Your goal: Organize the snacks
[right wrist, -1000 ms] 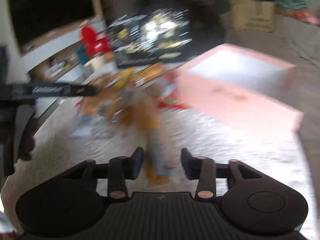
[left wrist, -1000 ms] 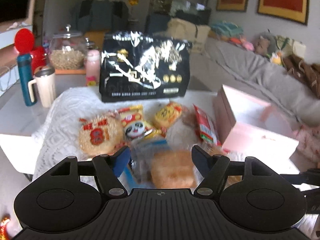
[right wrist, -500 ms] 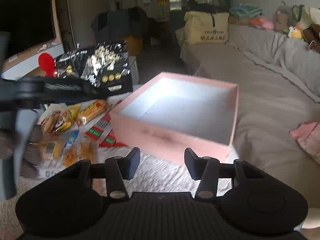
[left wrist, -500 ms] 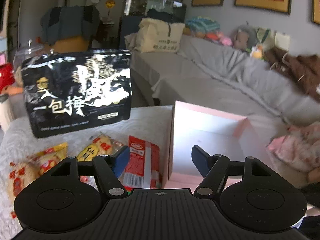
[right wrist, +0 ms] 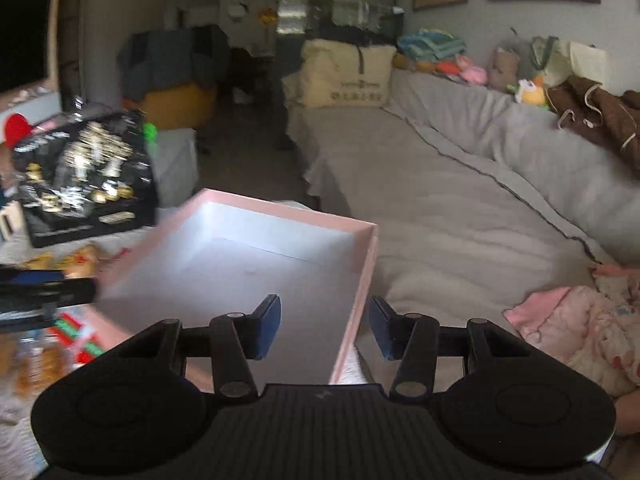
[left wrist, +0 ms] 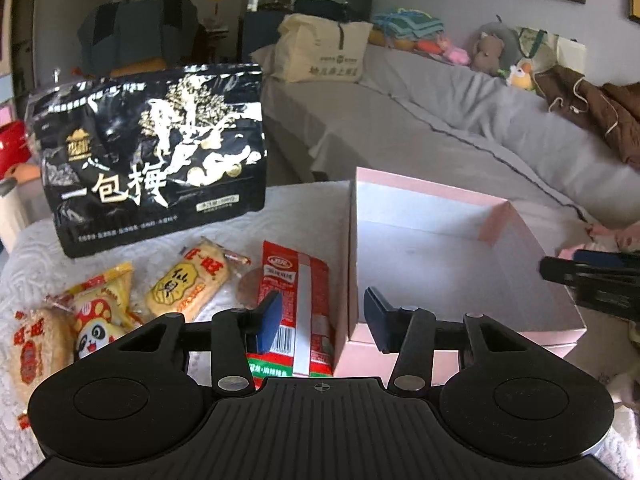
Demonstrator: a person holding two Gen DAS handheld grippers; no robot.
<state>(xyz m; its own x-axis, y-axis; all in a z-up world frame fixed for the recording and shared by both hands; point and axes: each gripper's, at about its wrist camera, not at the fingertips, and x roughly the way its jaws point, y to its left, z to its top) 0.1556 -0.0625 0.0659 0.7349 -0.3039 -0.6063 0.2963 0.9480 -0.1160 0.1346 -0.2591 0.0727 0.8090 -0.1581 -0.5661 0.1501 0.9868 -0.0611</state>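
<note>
Barely started, by the look of it: pink box point(left wrist: 460, 264) is empty, and all snacks lie loose on the white cloth point(left wrist: 304, 208) left of it — red sachet point(left wrist: 296, 304) just beside the box wall, rice-cracker packs point(left wrist: 188, 284) further left, big black bag point(left wrist: 148, 152) standing at the far side.

Left gripper point(left wrist: 320, 320) straddles the box's left wall, jaws closing, pads not yet pressing anything.

Right gripper point(right wrist: 324, 326) straddles the right wall, part open, gripping nothing.

Both are angled down.
</note>
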